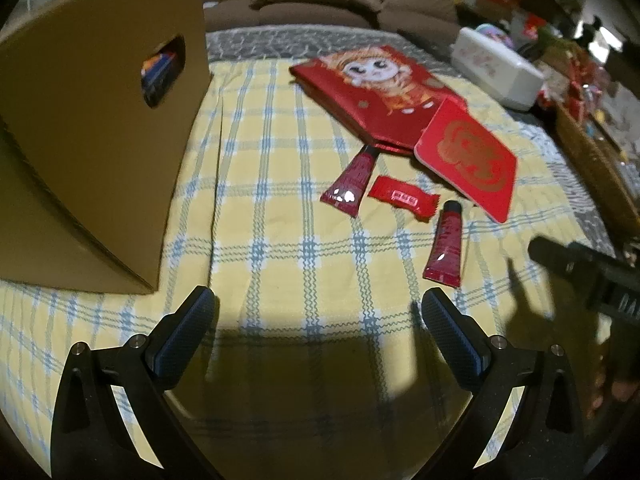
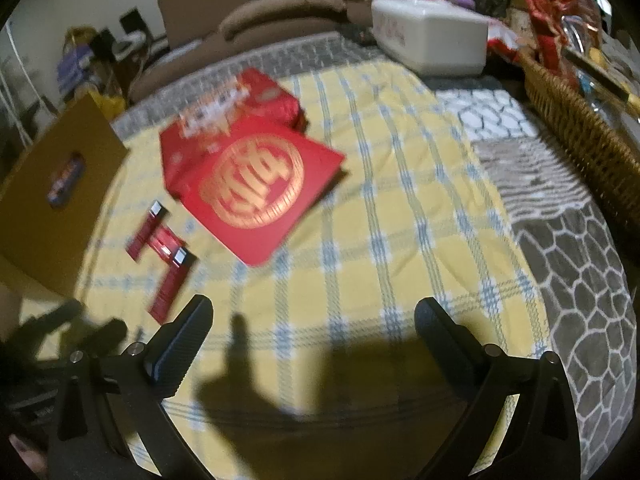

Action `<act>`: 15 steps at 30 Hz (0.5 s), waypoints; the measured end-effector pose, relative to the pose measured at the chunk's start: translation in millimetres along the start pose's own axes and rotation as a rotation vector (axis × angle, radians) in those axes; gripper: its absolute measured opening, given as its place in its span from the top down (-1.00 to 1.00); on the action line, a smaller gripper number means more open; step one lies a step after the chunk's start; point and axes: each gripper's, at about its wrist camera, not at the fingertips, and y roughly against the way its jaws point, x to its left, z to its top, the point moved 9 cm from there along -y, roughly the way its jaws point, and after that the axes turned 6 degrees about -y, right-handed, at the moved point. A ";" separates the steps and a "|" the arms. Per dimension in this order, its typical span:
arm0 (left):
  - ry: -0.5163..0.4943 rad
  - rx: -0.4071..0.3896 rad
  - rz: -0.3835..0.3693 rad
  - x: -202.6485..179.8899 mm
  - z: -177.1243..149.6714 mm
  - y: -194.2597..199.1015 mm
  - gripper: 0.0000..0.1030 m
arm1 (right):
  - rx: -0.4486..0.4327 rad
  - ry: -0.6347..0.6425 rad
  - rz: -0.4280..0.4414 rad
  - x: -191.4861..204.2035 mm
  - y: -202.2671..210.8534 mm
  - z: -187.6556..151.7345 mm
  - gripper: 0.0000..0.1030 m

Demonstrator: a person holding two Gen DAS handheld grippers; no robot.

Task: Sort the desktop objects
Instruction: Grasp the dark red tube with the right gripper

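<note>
Red tubes (image 1: pixel 446 244) (image 1: pixel 351 181), a red sachet (image 1: pixel 401 199), a red envelope (image 1: pixel 468 159) and a red pouch (image 1: pixel 372 92) lie clustered on my desk's yellow plaid cloth (image 1: pixel 280 216), with the cardboard box (image 1: pixel 96 140) standing well apart to their left. I have my left gripper (image 1: pixel 318 306) and right gripper (image 2: pixel 314 316) spread wide, empty, above bare cloth.

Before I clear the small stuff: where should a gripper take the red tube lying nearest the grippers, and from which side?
Probably across the middle of the near red tube, from above, pads on its two long sides. It lies flat on the checked cloth, black cap pointing away, crimped end near, clear of the candy wrapper. The open left gripper is closest.
</note>
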 end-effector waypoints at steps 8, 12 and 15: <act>-0.074 -0.049 -0.048 -2.2 -1.7 20.8 -1.00 | 0.010 0.037 0.081 44.7 3.3 4.8 -0.46; -0.080 -0.052 -0.066 -1.5 -4.9 24.2 -1.00 | 0.037 0.038 0.122 67.3 -5.6 4.5 -0.31; -0.080 -0.047 -0.064 2.1 -6.1 25.2 -1.00 | 0.044 0.053 0.117 80.1 -11.2 4.2 -0.24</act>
